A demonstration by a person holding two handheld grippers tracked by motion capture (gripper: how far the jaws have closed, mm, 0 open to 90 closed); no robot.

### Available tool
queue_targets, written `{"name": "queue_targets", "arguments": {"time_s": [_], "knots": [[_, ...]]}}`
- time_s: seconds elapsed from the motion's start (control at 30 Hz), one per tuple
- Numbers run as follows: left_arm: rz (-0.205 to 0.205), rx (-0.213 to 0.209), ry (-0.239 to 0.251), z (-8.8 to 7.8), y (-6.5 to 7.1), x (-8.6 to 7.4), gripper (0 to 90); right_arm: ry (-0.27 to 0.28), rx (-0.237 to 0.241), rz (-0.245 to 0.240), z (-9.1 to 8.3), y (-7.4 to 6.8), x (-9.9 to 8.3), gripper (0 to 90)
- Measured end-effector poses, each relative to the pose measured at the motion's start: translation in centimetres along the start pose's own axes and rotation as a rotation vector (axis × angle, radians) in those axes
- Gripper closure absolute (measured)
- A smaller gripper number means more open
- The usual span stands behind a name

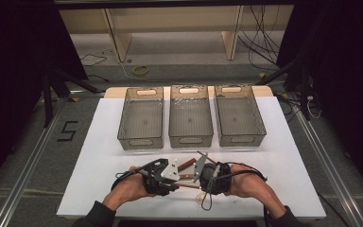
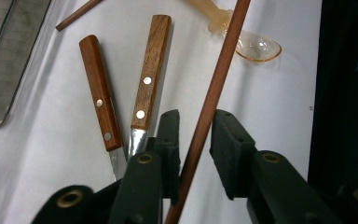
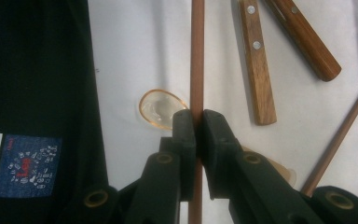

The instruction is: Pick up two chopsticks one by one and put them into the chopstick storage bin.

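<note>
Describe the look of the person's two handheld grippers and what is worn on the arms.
Both grippers, left and right, are black and blocky, each topped by a grey three-cornered plate and trailing a black cable. In the gripper views the jaws are matte black with flat pads and brass-coloured rivets at the pivots. The person wears dark sleeves ending near the wrists; the hands are bare.

A thin brown wooden chopstick [image 3: 196, 56] runs pinched between the right tongs [image 3: 198, 122].

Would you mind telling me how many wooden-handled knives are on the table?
2. They lie side by side between the grippers: the darker-handled knife and the lighter-handled knife. Others may be hidden beneath the hands.
</note>
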State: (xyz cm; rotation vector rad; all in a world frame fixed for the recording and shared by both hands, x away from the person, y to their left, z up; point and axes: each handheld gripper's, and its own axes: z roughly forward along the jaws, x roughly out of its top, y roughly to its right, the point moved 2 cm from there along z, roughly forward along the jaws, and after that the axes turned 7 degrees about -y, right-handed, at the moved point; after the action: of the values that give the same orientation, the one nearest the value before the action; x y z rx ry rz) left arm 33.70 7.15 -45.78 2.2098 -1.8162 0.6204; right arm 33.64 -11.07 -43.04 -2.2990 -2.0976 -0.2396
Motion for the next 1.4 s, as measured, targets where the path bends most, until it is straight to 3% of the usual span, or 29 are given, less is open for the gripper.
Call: {"name": "queue_targets", "arguments": {"time_s": [0.4, 0.47, 0.53, 0.57, 0.63, 0.7, 0.83, 0.93, 1.23, 1.3, 1.4], "knots": [[0.074, -0.042, -0.010, 0.1, 0.7, -0.1, 81.3, 0.002, 0.001, -0.046, -0.1, -0.2, -0.2, 83.3], [0.075, -0.059, -0.010, 0.1, 0.9, 0.0, 83.5, 0.011, -0.010, -0.029, -0.2, 0.1, -0.3, 80.8], [0.071, -0.051, -0.015, 0.1, 0.9, 0.0, 84.0, 0.036, -0.018, -0.016, -0.3, 0.5, -0.5, 80.0], [0.060, -0.050, -0.012, 0.1, 0.9, 0.0, 84.1, 0.040, -0.020, -0.012, -0.4, 0.6, -0.6, 79.8], [0.044, -0.041, -0.019, 0.0, 0.6, -0.1, 84.2, 0.057, -0.040, 0.012, -0.7, 0.8, -0.7, 66.9], [0.029, -0.030, -0.023, -0.1, 0.2, -0.3, 84.2, 0.099, -0.046, 0.069, -1.0, 1.2, -0.8, 64.2], [-0.003, -0.017, -0.020, -0.4, -0.4, -0.8, 84.3, 0.165, -0.051, 0.134, -1.8, 1.9, -1.3, 54.0], [-0.052, 0.001, -0.019, -0.7, -1.0, -1.2, 84.3, 0.203, -0.056, 0.204, -2.5, 2.3, -1.7, 48.5], [-0.161, 0.042, 0.012, -1.9, -2.6, -2.1, 84.3, 0.281, -0.054, 0.323, -3.0, 3.2, -3.1, 39.8], [-0.192, 0.048, 0.025, -2.1, -2.9, -2.4, 84.3, 0.282, -0.047, 0.366, -2.7, 3.4, -3.7, 38.6], [-0.231, 0.064, 0.037, -2.5, -3.4, -2.7, 84.3, 0.282, -0.046, 0.385, -2.3, 3.5, -4.2, 37.8]]}}
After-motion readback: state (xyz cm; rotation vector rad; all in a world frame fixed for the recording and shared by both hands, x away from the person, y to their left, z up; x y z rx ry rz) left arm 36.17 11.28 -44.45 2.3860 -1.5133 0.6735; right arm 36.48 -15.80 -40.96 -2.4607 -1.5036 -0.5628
